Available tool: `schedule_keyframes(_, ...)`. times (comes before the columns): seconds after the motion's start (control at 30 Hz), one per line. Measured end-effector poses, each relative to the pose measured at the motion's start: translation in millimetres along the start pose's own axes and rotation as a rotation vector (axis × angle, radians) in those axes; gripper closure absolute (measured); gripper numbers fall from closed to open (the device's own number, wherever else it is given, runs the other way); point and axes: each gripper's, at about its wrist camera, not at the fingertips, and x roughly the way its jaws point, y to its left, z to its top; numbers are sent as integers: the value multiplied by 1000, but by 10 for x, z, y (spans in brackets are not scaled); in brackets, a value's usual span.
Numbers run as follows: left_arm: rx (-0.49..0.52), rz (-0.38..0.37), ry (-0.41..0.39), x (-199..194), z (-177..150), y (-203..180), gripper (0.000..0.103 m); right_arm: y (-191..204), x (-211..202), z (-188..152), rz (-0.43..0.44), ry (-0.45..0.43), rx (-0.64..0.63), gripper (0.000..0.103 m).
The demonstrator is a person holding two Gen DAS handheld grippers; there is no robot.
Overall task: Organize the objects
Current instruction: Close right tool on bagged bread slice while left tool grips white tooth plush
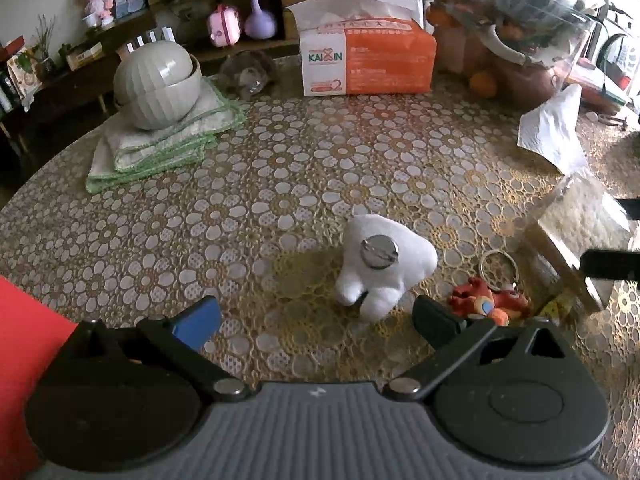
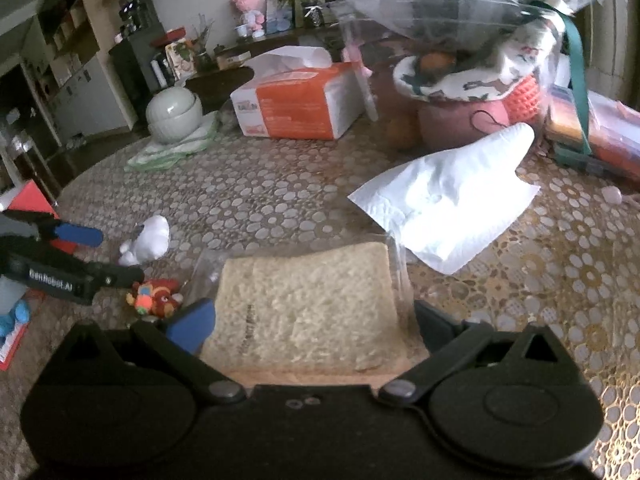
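Left gripper (image 1: pixel 316 318) is hovering with fingers spread wide, nothing between them, just short of the white plush toy (image 1: pixel 384 266); the red keychain toy (image 1: pixel 486 300) is lying just beside it. Right gripper (image 2: pixel 314 318) is reaching, fingers wide, around bagged bread (image 2: pixel 308 304). All are resting on a floral-patterned tablecloth (image 1: pixel 260 184). Farther back are sitting folded cloths (image 1: pixel 160 148), a tissue pack (image 1: pixel 368 60) and cluttered shelves (image 1: pixel 120 28).

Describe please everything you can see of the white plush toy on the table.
The white plush toy looks soft and fabric-covered, with stubby rounded limbs. A round silver metal disc sits on its upper side. It rests on the flower-patterned tablecloth, just ahead of the open left gripper, untouched, beside a small red toy.
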Motion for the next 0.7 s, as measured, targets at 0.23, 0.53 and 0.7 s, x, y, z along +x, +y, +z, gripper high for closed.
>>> schedule_keyframes(0.23, -2, 0, -23, 43, 41, 4, 0, 74, 32, -16, -17, -16, -9, 0)
schedule_keyframes(0.53, -23, -20, -45, 143, 133, -36, 0, 119, 50, -22, -25, -11, -42, 0)
schedule_keyframes(0.7, -22, -47, -66, 96, 130, -71, 24, 152, 53, -32, -41, -7, -57, 0)
